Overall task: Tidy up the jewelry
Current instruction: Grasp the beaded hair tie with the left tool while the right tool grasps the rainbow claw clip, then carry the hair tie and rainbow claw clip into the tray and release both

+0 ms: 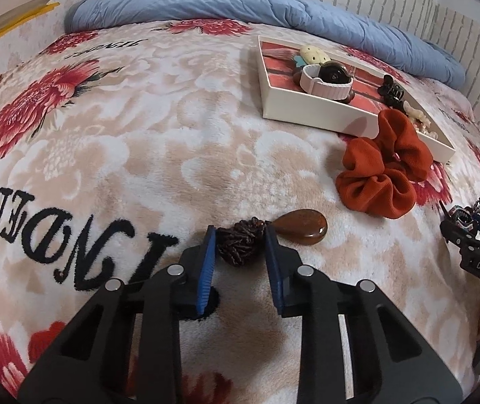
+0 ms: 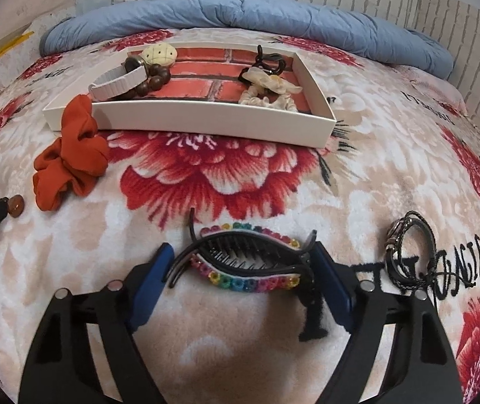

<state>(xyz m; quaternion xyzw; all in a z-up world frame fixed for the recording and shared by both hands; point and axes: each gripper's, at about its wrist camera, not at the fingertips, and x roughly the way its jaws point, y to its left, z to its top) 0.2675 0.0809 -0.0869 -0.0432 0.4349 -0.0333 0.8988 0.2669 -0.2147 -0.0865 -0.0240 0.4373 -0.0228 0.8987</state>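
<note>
Left gripper [image 1: 240, 235] pads close against the beaded cord [image 1: 238, 242]; right gripper [image 2: 243, 262] stands wide, straddling the rainbow hair clip [image 2: 246, 262].

Tray [image 2: 206, 123]: shallow white box, brick-print floor, on floral bed blanket.
In tray, left end: white-strap watch [image 2: 118, 82], brown bead bracelet [image 2: 154, 82], cream round pc [image 2: 159, 55]. Right end: black claw clip [image 2: 266, 62], cream scrunchie [image 2: 268, 96] w/ pale flower pc on top.
Rust-orange scrunchie [image 2: 69, 155]: on blanket, leaning vs tray's front-left corner.
Brown teardrop pendant [image 1: 302, 227] w/ bunched dark beaded cord [image 1: 240, 242]: flat on blanket, well short of tray.
Banana clip [image 2: 246, 257], black teeth, rainbow bead edges: lying open, crosswise.
Black braided bracelet [image 2: 411, 249]: just right of clip, on its edge.
</note>
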